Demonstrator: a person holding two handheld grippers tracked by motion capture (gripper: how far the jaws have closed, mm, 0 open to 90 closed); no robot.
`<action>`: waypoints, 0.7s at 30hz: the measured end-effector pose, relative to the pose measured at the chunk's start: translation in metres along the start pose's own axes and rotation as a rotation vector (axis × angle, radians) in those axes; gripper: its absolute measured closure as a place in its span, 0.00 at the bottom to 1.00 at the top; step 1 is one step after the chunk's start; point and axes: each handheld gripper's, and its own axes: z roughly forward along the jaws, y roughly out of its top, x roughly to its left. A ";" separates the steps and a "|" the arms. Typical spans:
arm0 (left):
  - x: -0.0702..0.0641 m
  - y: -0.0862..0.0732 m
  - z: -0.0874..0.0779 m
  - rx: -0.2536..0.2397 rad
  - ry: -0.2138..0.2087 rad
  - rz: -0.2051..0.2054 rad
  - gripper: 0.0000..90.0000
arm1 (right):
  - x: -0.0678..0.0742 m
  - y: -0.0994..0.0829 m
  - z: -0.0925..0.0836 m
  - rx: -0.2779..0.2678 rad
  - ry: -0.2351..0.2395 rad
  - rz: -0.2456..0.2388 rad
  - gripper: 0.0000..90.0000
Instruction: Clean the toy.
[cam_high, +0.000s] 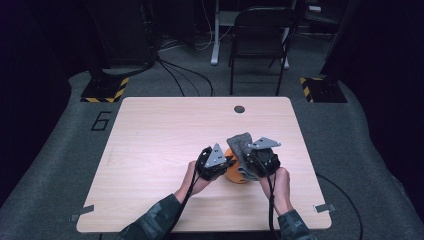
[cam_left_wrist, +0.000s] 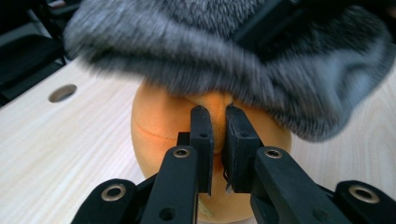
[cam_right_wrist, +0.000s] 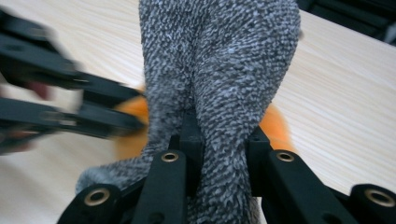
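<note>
Two grippers are used on the table (cam_high: 150, 130): the ball (cam_left_wrist: 159, 130) is pinched and steadied by the left gripper (cam_left_wrist: 217, 114), fingers closed on its skin, so the sock (cam_right_wrist: 219, 70), clamped in the right gripper (cam_right_wrist: 219, 135), can be drawn over it.

Left gripper (cam_left_wrist: 218, 122) jaws pinched on an orange ball (cam_left_wrist: 161, 133), blurred grey sock (cam_left_wrist: 196, 51), perhaps, overhead.

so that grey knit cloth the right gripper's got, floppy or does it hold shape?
Likely floppy: the grey knit cloth folds and bunches where the right gripper pinches it. It drapes over the orange ball, so probably light. The fuzzy weave should grip rather than slip.
</note>
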 end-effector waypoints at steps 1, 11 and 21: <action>0.000 0.000 0.000 -0.001 -0.001 0.000 0.92 | -0.005 -0.002 0.001 0.003 -0.030 0.012 0.85; 0.002 -0.001 0.001 -0.003 -0.006 -0.011 0.92 | -0.043 -0.019 0.002 0.030 -0.171 0.070 0.85; 0.004 -0.001 -0.001 0.003 0.004 -0.016 0.92 | 0.008 0.001 -0.010 -0.050 0.010 -0.045 0.84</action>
